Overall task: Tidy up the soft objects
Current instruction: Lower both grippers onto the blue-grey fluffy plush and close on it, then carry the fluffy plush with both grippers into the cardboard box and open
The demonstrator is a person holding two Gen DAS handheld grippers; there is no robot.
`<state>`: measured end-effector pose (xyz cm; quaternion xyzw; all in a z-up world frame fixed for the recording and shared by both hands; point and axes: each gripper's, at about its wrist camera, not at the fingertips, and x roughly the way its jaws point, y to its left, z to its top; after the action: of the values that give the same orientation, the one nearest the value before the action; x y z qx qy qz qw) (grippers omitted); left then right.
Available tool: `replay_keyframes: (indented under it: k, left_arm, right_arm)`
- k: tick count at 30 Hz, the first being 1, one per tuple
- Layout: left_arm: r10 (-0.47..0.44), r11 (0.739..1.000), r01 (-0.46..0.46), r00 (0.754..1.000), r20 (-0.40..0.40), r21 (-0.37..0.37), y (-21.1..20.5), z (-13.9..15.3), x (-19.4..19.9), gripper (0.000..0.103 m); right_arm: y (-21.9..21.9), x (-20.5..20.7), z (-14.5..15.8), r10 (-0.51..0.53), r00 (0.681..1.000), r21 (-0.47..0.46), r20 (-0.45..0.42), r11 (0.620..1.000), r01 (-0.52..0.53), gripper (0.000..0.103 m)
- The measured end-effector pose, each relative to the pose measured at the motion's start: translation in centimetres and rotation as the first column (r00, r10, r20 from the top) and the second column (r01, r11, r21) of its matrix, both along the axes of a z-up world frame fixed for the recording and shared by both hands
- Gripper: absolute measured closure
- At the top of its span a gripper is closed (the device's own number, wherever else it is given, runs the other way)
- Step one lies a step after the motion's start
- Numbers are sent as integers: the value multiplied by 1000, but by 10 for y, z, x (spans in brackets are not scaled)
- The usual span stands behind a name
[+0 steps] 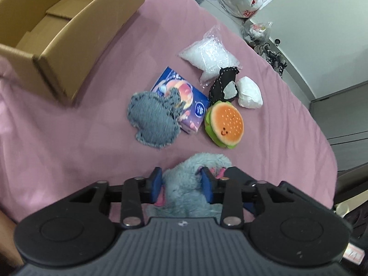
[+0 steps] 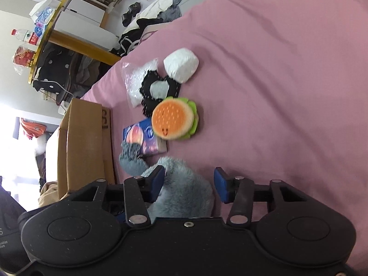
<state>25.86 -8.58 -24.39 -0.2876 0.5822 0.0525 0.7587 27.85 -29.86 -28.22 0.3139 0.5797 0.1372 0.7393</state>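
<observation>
Fluffy grey-blue plush toy (image 1: 191,184) between both grippers, on a pink bedsheet (image 1: 69,142).

Left gripper (image 1: 181,184): blue pads pressed into the plush, clamped on it. Right gripper (image 2: 189,184): jaws spread wide, left pad touching the fur, right pad clear of it. Beyond, near the plush: flat grey knitted cloth patch (image 1: 153,120) overlapping a blue printed tissue pack (image 1: 184,99); just beside that, an orange-and-green burger-shaped plush (image 1: 224,124). Farther out: black stitched felt piece (image 1: 224,85), white wrapped bundle (image 1: 249,92), clear bag of white pellets (image 1: 209,56), lying close together. Open brown cardboard box (image 1: 69,36), well apart to the left. Plastic bags (image 1: 243,0) on the floor past the bed.
</observation>
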Motion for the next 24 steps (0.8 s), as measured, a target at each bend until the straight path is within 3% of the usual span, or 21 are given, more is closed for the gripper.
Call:
replay_keyframes:
  k: [2, 7, 24]
  left_arm:
    - [-2, 1000, 2, 1000, 4, -4, -1, 2, -3, 73]
    - [0, 1000, 1, 1000, 18, -16, -4, 4, -9, 77]
    - [18, 1000, -20, 986, 165, 12, 14, 62, -24, 79]
  right_arm:
    - [2, -6, 0, 6, 1000, 2, 0, 1000, -6, 66]
    - [5, -13, 6, 11, 1000, -14, 18, 1000, -11, 74]
    - [19, -17, 53, 37, 980, 49, 198, 998, -47, 77]
